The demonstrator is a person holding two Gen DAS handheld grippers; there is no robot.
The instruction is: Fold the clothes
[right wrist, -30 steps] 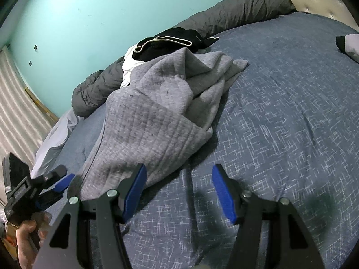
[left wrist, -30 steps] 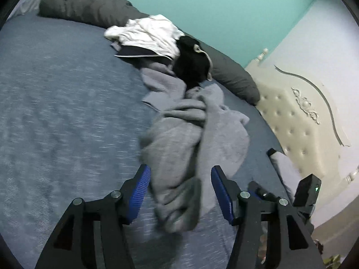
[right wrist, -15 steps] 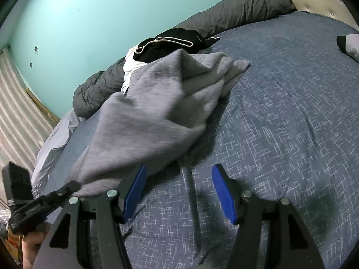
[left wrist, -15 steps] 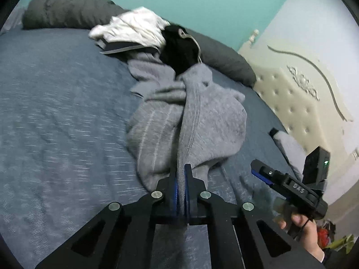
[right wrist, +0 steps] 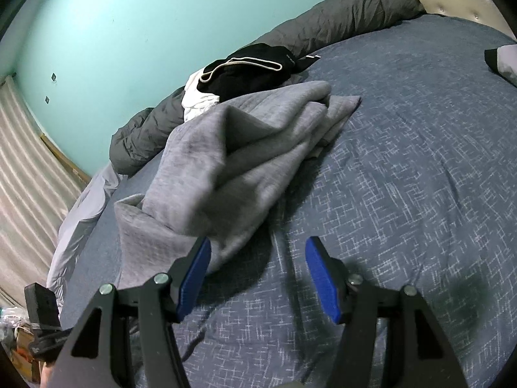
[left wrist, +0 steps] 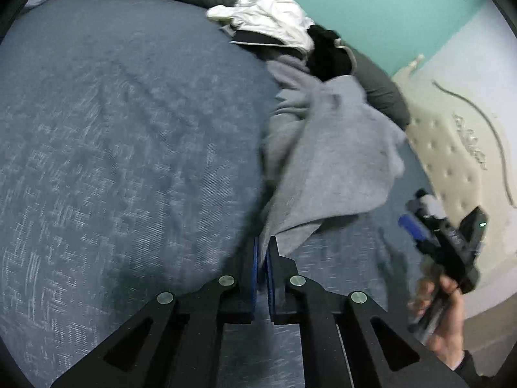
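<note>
From the left, the left gripper [left wrist: 262,252] has its blue pads pressed together on a near edge of the grey garment [left wrist: 326,161], which runs away from the jaws toward one o'clock in the left wrist view, its long axis pointing up the bed [left wrist: 113,135] to the pile of clothes [left wrist: 278,29] by the dark duvet [left wrist: 381,87] at twelve. Further right in that view the right gripper [left wrist: 416,223] is held in a hand [left wrist: 442,323] at about four o'clock, apart from the cloth. In the right wrist view its jaws stand wide open with nothing between them, hovering over bare blue cover; the garment's nearest loose fold lies at ten to eleven o'clock, just behind the left pad [right wrist: 194,274]. My judgement: the left gripper already owns one corner, so the coming move turns on the right gripper shifting leftward to catch a matching edge before the garment can be spread.
</note>
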